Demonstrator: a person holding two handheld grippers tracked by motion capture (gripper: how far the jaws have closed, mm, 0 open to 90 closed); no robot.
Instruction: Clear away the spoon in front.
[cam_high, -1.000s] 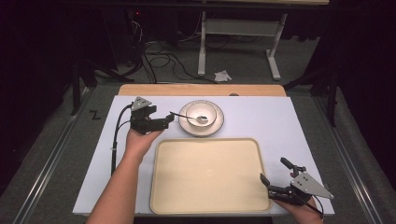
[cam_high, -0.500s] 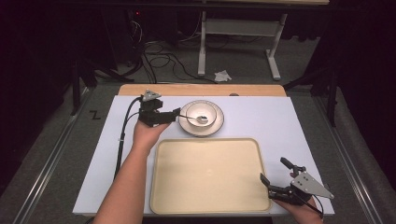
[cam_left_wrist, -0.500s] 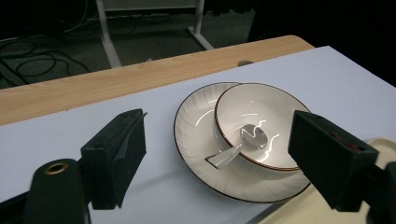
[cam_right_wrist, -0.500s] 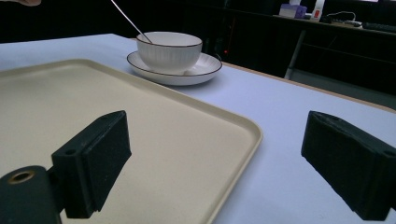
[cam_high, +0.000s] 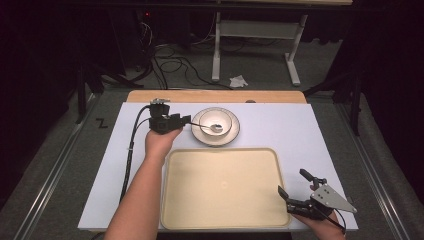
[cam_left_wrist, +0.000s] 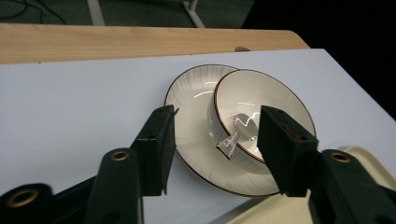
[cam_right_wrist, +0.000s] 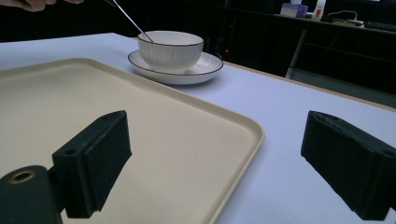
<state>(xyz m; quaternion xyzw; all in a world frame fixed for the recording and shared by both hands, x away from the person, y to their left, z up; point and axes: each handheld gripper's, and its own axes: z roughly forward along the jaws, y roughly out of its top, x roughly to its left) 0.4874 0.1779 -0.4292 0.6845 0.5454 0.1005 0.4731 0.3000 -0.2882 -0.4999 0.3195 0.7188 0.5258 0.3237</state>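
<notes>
- The table (cam_high: 310, 130) carries a tray (cam_high: 222, 187) at its near middle.
- A saucer (cam_high: 235, 134) sits just behind the tray; a bowl (cam_high: 216, 121) stands on it.
- A spoon (cam_high: 210, 127) lies in the bowl, handle toward the left.
- The left gripper (cam_high: 185, 120) is just left of the saucer.
- The right gripper (cam_high: 295, 192) is at the tray's near right corner.

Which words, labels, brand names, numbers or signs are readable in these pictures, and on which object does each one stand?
"Z": a black mark that reads like this letter, on the grey floor left of the table.
Box on the far desk in the right gripper view: its print is too blurred to read.
Bowl, saucer, tray, both grippers: no text is visible on them.
</notes>
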